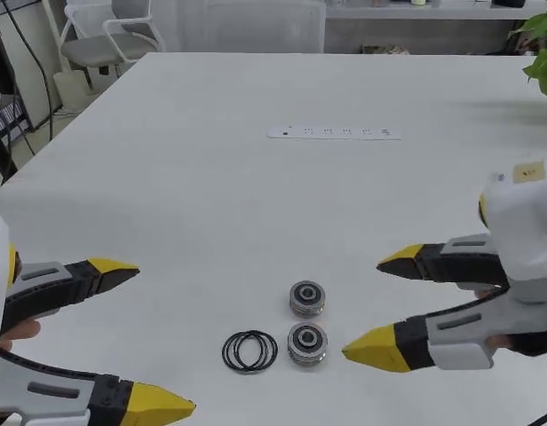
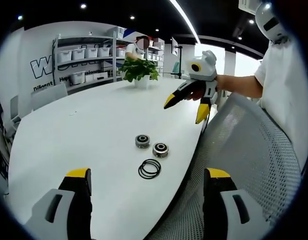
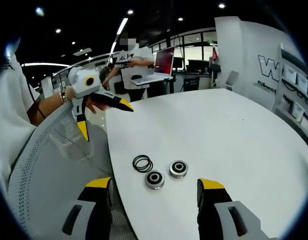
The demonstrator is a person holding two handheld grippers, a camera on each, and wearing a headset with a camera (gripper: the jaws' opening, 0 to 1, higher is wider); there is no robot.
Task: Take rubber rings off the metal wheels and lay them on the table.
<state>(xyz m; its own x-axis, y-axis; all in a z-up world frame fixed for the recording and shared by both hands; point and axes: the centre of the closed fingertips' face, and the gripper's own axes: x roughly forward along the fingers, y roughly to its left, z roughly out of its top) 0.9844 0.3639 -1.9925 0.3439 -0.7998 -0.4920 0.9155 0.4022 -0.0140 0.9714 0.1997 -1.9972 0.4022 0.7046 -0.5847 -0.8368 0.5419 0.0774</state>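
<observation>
Two small metal wheels point(image 1: 307, 298) point(image 1: 306, 343) lie flat on the white table point(image 1: 211, 177), one just behind the other. A loose stack of black rubber rings point(image 1: 249, 351) lies to the left of the nearer wheel. My left gripper point(image 1: 162, 337) is open at the lower left, well clear of the rings. My right gripper point(image 1: 362, 309) is open just right of the wheels, above the table. In the left gripper view the wheels point(image 2: 142, 141) point(image 2: 160, 149) and rings point(image 2: 149, 168) lie ahead of the wide jaws. The right gripper view shows the wheels point(image 3: 154, 179) point(image 3: 178, 169) and rings point(image 3: 142, 163).
A flush power strip point(image 1: 335, 133) sits in the table's middle, farther back. An office chair point(image 1: 105, 35) stands beyond the far left corner and a plant point(image 1: 542, 49) at the far right. A person with a laptop point(image 3: 139, 65) stands past the table's end.
</observation>
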